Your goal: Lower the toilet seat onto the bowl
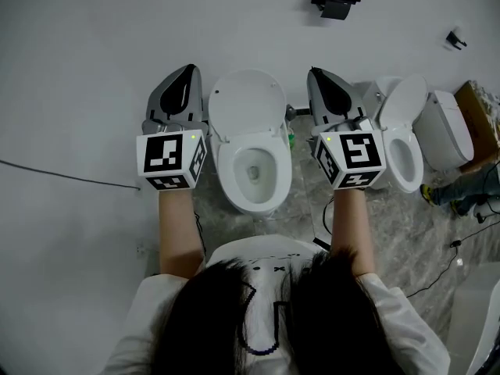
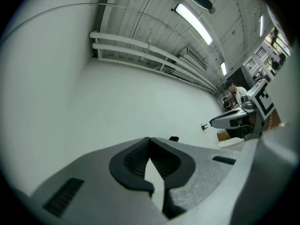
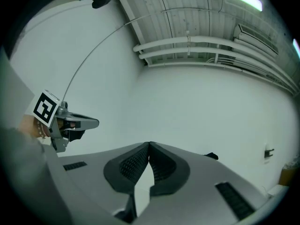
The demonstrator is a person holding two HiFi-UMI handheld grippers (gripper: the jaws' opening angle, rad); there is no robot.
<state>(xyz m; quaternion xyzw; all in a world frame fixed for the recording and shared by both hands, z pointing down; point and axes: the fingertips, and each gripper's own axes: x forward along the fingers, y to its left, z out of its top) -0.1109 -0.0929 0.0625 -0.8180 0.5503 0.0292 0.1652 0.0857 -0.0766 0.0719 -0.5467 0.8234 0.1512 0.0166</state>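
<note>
A white toilet [image 1: 254, 166] stands against the wall between my two grippers, its bowl uncovered. A white oval lid [image 1: 247, 104] stands raised behind the bowl; I cannot tell the seat apart from it. My left gripper [image 1: 187, 69] is held up left of the toilet, my right gripper [image 1: 315, 73] right of it, and neither touches it. Both are shut with nothing between the jaws. The left gripper [image 2: 149, 138] and the right gripper [image 3: 149, 144] each face the bare white wall in their own views. The toilet is hidden in both gripper views.
A second toilet [image 1: 406, 158] with its lid up stands to the right, with a white tank [image 1: 445, 131] and a cardboard box [image 1: 478, 112] beyond it. A black fitting [image 1: 334, 0] hangs on the wall. Cables [image 1: 437, 276] lie on the floor. A person's feet [image 1: 457, 195] are at the right.
</note>
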